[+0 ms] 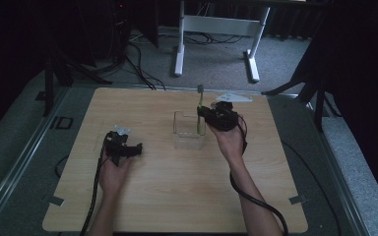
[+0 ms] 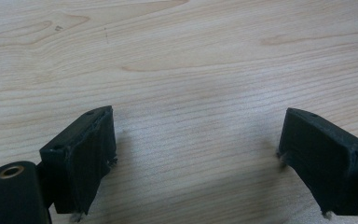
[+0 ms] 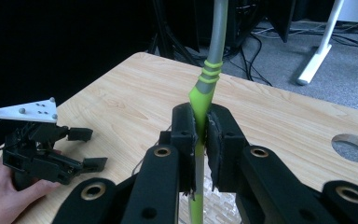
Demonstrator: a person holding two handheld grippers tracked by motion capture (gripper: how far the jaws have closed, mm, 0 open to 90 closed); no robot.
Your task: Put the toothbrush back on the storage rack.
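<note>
While the left gripper rests idle at the left of centre in the high view, jaws spread wide over bare wood, the right gripper just right of centre pinches a green and grey toothbrush upright above a clear plastic container on the desk. In the right gripper view the toothbrush runs up the middle of the frame, its green handle clamped between the two black pads, its grey neck rising out of the top edge; the lower end drops toward the container's ribbed wall at the bottom. At lower left of that view a hand steadies the left gripper. In the left gripper view nothing but wood grain lies between the parted jaws. The toothbrush looks light and stiff with a smooth, narrow plastic handle, likely to pivot or slide in a loose pinch; the thicker green part of the handle, where the pads now sit, seems the safest hold. The container appears thin-walled and light, so a nudge from the brush could shift it. Whether the brush tip touches the container's floor cannot be told.
</note>
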